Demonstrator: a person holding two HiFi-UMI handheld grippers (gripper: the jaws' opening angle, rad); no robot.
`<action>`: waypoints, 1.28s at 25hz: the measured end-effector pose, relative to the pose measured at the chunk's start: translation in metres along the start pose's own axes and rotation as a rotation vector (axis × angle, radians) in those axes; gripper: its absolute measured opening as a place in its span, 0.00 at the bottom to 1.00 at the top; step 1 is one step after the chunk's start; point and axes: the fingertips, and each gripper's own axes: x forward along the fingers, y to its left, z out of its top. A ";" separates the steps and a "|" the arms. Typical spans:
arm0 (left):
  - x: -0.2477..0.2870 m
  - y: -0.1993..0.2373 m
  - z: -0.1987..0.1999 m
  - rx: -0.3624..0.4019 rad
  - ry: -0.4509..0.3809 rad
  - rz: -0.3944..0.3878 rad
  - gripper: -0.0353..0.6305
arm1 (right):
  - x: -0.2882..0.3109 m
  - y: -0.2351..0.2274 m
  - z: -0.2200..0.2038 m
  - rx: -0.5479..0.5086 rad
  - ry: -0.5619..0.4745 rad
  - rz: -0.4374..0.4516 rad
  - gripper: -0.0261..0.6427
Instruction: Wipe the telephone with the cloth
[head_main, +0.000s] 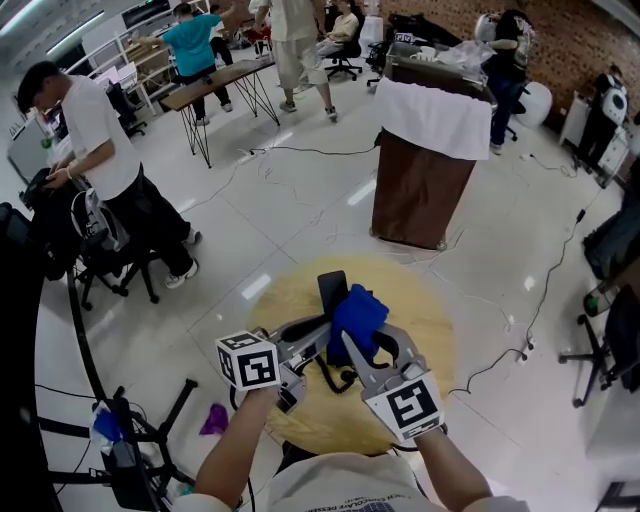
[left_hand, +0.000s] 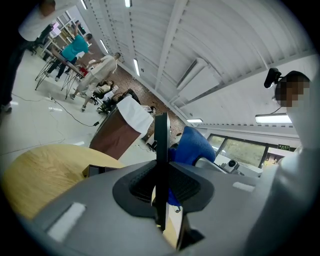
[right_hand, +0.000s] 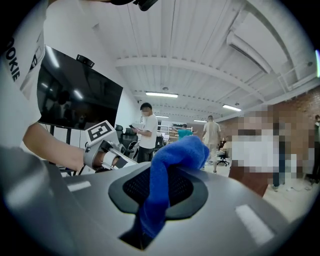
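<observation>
Over a round wooden table (head_main: 430, 330) I hold both grippers close together. The black telephone (head_main: 332, 291) stands upright with my left gripper (head_main: 318, 335) shut on it. In the left gripper view it appears edge-on as a thin black slab (left_hand: 161, 150) clamped between the jaws (left_hand: 161, 190). My right gripper (head_main: 362, 340) is shut on a blue cloth (head_main: 358, 315), which bunches against the telephone's right side. In the right gripper view the cloth (right_hand: 170, 165) rises out of the jaws (right_hand: 155, 195). The blue cloth (left_hand: 194, 145) also shows just right of the telephone.
A black cord (head_main: 336, 378) lies on the table beneath the grippers. A brown lectern with a white cover (head_main: 422, 170) stands beyond the table. Cables run over the floor, a stand (head_main: 130, 440) is at the lower left, and people stand at the back and left.
</observation>
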 end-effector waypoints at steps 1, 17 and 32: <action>0.000 -0.001 0.000 0.001 0.000 -0.001 0.15 | 0.001 -0.001 0.002 -0.006 -0.004 0.001 0.13; -0.002 -0.010 -0.009 0.028 0.019 0.010 0.15 | 0.012 -0.016 0.033 -0.069 -0.063 -0.008 0.13; 0.001 -0.014 -0.015 0.023 0.041 0.004 0.15 | 0.026 -0.028 0.061 -0.140 -0.106 -0.011 0.13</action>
